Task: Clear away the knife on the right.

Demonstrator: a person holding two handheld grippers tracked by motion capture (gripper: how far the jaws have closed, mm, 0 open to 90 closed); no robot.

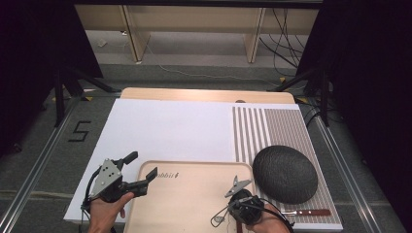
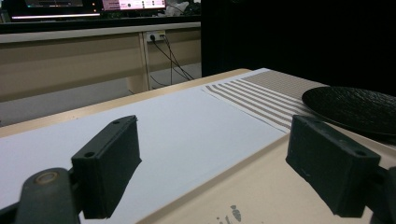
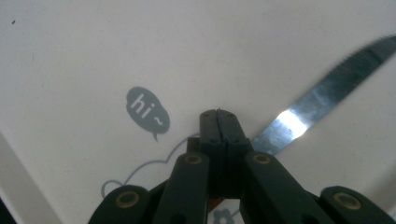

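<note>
My right gripper hangs over the right part of the pale wooden tray, pointing down. In the right gripper view its jaws are shut tight together above the tray's printed surface. A serrated knife blade runs out from behind them to the upper right. I cannot tell whether the jaws touch it. My left gripper is open by the tray's far left corner. Nothing is between its wide-apart jaws, which straddle the tray's edge.
A black textured plate sits on the striped placemat right of the tray. A brown-handled knife lies on the mat's near edge. A white sheet covers the table beyond the tray.
</note>
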